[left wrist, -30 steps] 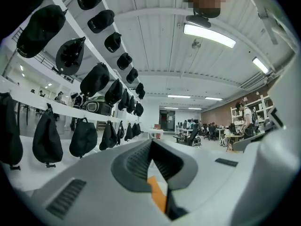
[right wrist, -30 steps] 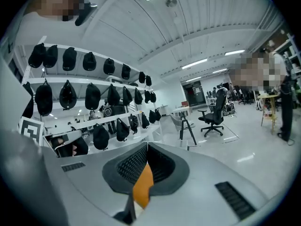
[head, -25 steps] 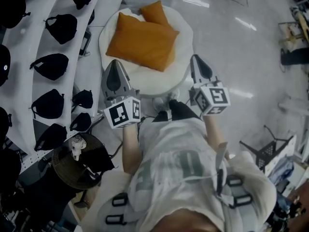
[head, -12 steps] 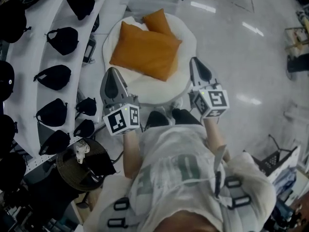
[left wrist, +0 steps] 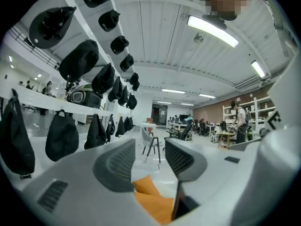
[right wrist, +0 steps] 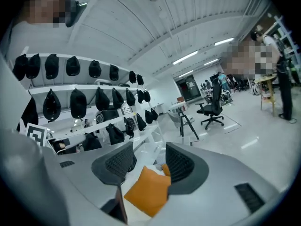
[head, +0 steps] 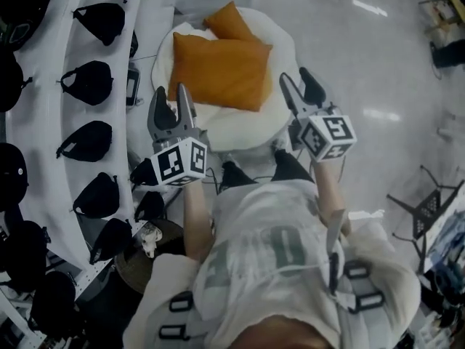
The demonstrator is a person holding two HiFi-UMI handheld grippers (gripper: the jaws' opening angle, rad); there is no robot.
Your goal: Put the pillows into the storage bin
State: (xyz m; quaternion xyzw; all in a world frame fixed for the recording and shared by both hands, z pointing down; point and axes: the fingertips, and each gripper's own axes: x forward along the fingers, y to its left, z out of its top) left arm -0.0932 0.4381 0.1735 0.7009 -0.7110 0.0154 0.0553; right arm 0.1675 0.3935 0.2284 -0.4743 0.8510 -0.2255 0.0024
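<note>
Since a second ago both grippers have come in toward the large orange pillow. Their fingers, clenched then, have just been opening and now stand released with nothing pressed between them.

That pillow lies flat on the white round cushion, covering most of its middle. Its long axis runs across the head view from left to right, with the right end slightly nearer the person. The small orange pillow sits behind it at the cushion's far edge, touching the large one's far side.

The left gripper is at the cushion's near-left edge, its fingertips beside the large pillow's near-left corner. The right gripper is at the cushion's right edge, its fingertips just beside the pillow's right short side. So the two flank the pillow at opposite ends of its long axis, both pointing away from the person and nearly level. Each gripper view shows orange fabric low in the gap between its fingers, ahead of them and not yet inside. Whether either fingertip touches the fabric cannot be told. The left looks slightly nearer.

I judge a two-handed lift by the ends is coming. Beyond the cushion's left side stand shelves of black bags.
</note>
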